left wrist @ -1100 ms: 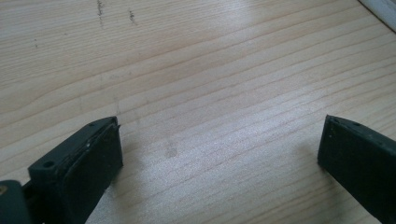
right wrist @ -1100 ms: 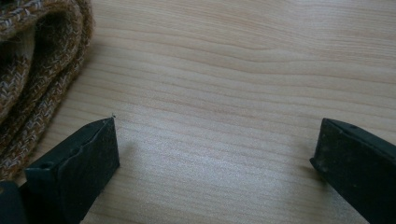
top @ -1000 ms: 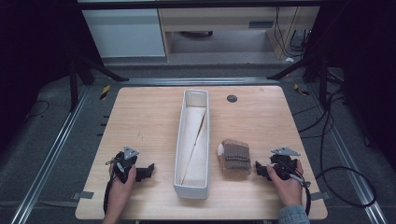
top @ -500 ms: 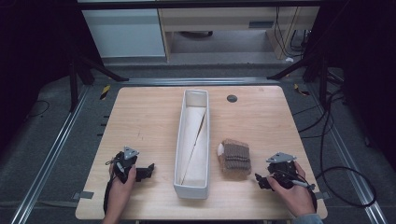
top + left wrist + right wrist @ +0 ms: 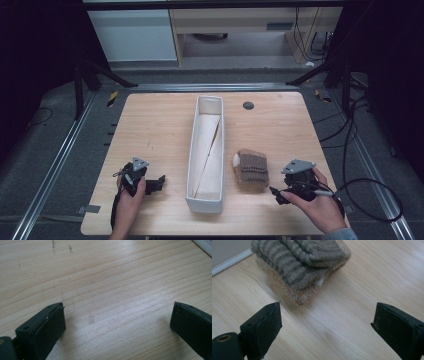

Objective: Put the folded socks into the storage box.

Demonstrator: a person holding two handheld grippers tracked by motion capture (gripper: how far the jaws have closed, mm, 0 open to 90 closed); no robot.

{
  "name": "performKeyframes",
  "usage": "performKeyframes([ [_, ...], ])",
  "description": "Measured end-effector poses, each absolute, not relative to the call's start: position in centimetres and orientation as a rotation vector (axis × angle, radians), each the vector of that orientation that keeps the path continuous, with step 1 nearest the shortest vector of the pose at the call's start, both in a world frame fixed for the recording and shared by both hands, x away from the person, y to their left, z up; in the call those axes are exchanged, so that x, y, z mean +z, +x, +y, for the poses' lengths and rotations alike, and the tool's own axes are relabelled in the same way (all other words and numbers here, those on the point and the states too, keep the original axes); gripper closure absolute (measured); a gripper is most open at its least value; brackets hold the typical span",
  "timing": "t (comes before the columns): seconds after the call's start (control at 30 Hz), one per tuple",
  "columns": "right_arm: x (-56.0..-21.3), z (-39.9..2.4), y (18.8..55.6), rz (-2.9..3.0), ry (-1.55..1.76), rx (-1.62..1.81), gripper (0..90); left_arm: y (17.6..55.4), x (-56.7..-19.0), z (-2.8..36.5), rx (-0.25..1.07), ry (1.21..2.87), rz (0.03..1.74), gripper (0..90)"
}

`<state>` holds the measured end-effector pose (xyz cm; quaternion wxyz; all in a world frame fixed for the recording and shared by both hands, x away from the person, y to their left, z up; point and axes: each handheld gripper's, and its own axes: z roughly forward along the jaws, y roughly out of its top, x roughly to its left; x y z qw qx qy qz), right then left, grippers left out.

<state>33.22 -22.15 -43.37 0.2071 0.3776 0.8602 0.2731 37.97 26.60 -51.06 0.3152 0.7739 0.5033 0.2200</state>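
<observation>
Jaws of the right gripper (image 5: 278, 194) stood wide apart, clamping nothing; in the right gripper view (image 5: 325, 327) bare wood lay between the two black pads. The gripper sat low over the near right part of the pale wooden table (image 5: 155, 125), held in the person's right hand (image 5: 320, 207), with its grey three-cornered plate on top and its black cable trailing off the right edge. Just ahead of the jaws, apart from them, lay the brown and grey ribbed knitted bundle (image 5: 251, 168), a folded woollen piece with a lighter, coarser layer beneath and a sliver of white at one end. In the right gripper view the bundle (image 5: 303, 263) rested flat on the wood, its near corner pointing toward the gap between the jaws but not within it.

To the bundle's left, close beside it, stood the long narrow white tray (image 5: 219, 150), running from the near edge of the table toward the far side, with a pale flat strip lying slantwise inside.

On the other side of the tray, the left gripper (image 5: 159, 183) rested on the near left part of the table in the person's left hand (image 5: 131, 200). Its jaws were likewise spread and held nothing; the left gripper view (image 5: 117, 322) had plain wood grain between them. A small dark round disc (image 5: 248, 105) sat near the far right corner of the table, well apart from everything else.
</observation>
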Motion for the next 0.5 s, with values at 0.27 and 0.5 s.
performKeyframes([
  [0.27,-40.9,-20.8,34.5,2.478,0.943,0.788,6.9,38.0,-51.1,26.6,0.579,2.039,1.326,0.0],
  [0.5,-39.5,-19.6,35.8,2.533,0.855,0.807,10.7,38.0,-51.1,26.6,0.580,2.039,1.326,0.0],
])
